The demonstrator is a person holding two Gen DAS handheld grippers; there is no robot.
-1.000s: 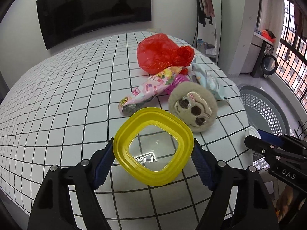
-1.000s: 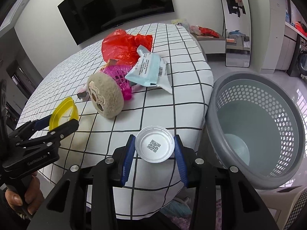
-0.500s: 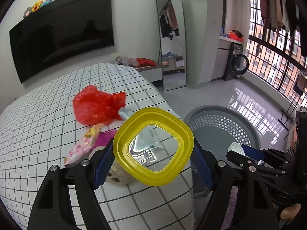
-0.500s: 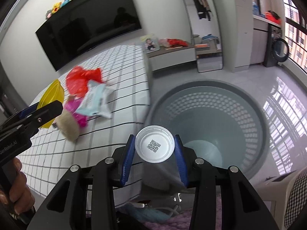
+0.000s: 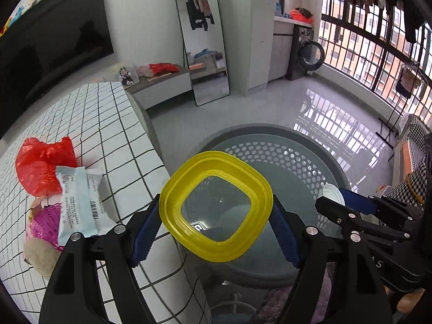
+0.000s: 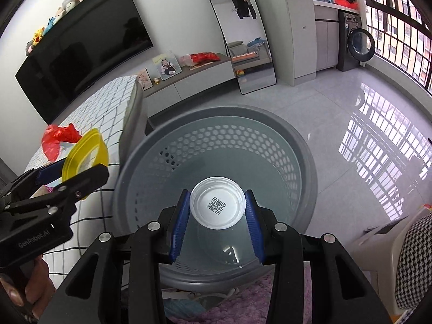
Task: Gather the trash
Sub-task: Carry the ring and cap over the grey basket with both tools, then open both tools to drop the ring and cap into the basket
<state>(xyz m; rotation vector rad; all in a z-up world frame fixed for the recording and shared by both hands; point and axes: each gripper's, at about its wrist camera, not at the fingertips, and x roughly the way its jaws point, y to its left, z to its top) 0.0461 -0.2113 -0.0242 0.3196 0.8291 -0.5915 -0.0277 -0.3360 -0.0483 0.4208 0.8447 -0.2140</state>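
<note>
A: Room past the jaws?

B: Plenty; beyond both grippers gapes the round grey basket [image 6: 299, 145], perforated wall, broad rim; bare glossy floor beyond it; the checked table [image 5: 113, 124] edge lies left of the left gripper [image 5: 216, 229].

A: Grips?

B: Left clamps a yellow lid [image 5: 216, 205], squarish, ridged, clear centre; right gripper [image 6: 217, 213] pinches a white cup [image 6: 217, 206], round, QR-coded.

A: Changed?

B: A second ago both hung over the table; now over the basket; the bag [image 5: 40, 162] and packet [image 5: 77, 202] sit left.

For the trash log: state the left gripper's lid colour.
Yellow lid, clear centre; left wrist view shows it best.
</note>
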